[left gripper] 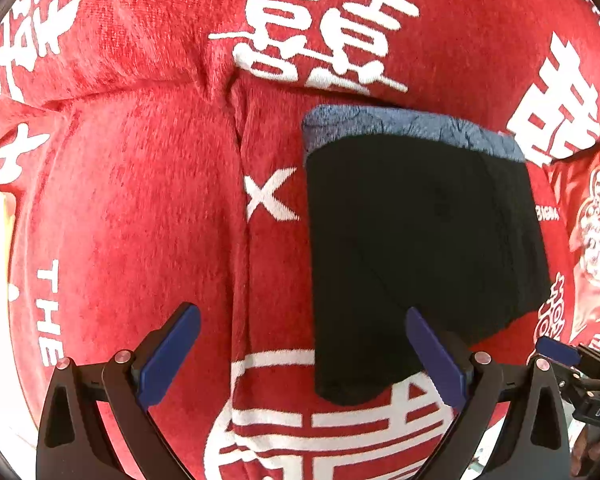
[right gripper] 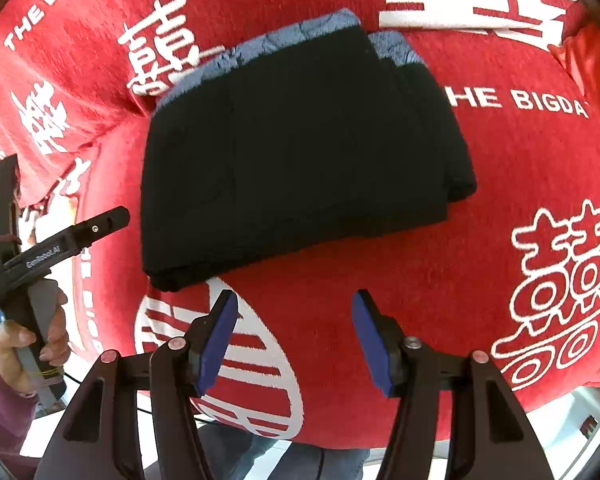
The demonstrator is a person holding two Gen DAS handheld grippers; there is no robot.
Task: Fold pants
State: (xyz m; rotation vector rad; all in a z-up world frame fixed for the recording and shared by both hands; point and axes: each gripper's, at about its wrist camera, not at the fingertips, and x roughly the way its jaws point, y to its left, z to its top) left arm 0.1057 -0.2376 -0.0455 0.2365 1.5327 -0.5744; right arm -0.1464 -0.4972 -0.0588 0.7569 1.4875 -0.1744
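Note:
The black pants [right gripper: 296, 152] lie folded into a compact stack on the red sofa seat, with a blue-grey fleecy lining [right gripper: 260, 46] showing along the far edge. They also show in the left wrist view [left gripper: 420, 240]. My left gripper [left gripper: 302, 356] is open and empty, just in front of the stack's near corner. My right gripper [right gripper: 294, 336] is open and empty, a little in front of the stack's near edge. The left gripper's body also shows in the right wrist view [right gripper: 56, 240], held by a hand.
The sofa cover [left gripper: 140, 200] is red with white characters and lettering. A seam [left gripper: 238, 200] between two cushions runs left of the pants. A red cushion [left gripper: 596, 232] lies at the right. The sofa's front edge [right gripper: 340, 440] is close below the right gripper.

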